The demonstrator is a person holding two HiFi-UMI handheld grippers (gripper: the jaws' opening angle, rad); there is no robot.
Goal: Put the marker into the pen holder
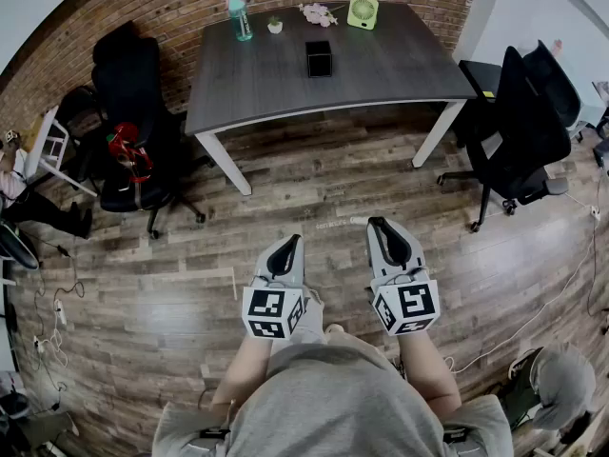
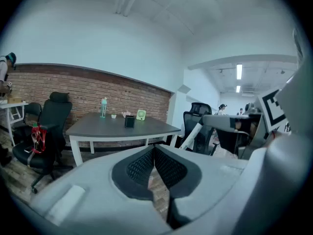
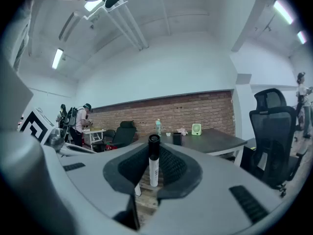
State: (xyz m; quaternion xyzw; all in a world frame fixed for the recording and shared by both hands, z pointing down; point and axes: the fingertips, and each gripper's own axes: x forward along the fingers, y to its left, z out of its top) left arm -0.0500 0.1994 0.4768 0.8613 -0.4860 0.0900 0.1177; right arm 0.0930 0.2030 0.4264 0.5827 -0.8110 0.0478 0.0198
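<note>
A white marker with a black cap stands upright between the jaws of my right gripper, which is shut on it. In the head view the right gripper hangs over the wooden floor, well short of the table; the marker does not show there. My left gripper is beside it, shut with nothing in it, its pads meeting in the left gripper view. The black pen holder stands on the dark grey table, near its middle, and shows small in both gripper views.
On the table's far edge stand a teal bottle, a small pot, pink flowers and a green fan. Black office chairs stand left and right of the table. A person stands far left by a white side table.
</note>
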